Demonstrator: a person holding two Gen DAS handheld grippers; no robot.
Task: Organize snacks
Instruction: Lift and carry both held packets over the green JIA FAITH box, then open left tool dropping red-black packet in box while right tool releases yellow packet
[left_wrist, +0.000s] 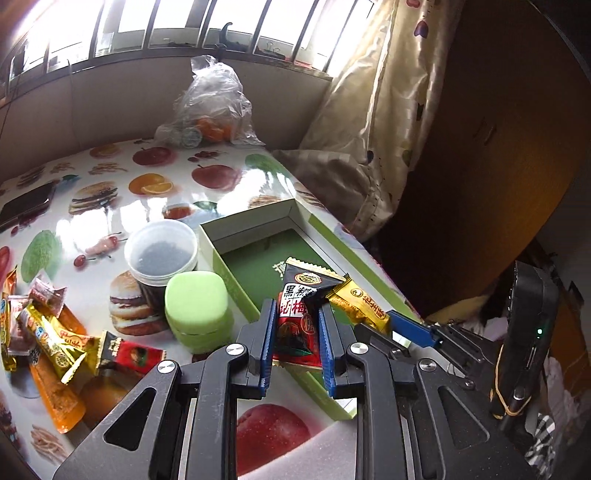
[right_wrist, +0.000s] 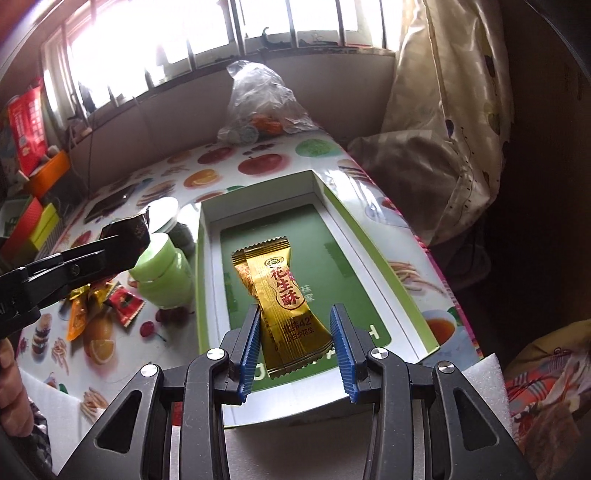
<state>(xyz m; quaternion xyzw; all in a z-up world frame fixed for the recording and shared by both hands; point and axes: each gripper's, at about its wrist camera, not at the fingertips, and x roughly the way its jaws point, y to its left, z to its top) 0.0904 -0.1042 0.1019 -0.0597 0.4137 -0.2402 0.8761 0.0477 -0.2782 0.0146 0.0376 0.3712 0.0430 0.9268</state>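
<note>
Gold snack packet (right_wrist: 282, 306) clamped in right gripper (right_wrist: 295, 332) above green box (right_wrist: 373, 236), red-and-black snack packet (left_wrist: 299, 321) clamped in left gripper (left_wrist: 297, 332), loose snacks (left_wrist: 55, 332) piled on table (left_wrist: 110, 206)

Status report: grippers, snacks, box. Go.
Left gripper shut on red packet. Gold packet between right gripper's jaws, over green box. More snacks on table. Box bare inside.

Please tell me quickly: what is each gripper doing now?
Left gripper: shut on the red-and-black snack packet.
Right gripper: cannot tell; gold snack packet between its jaws.
</note>
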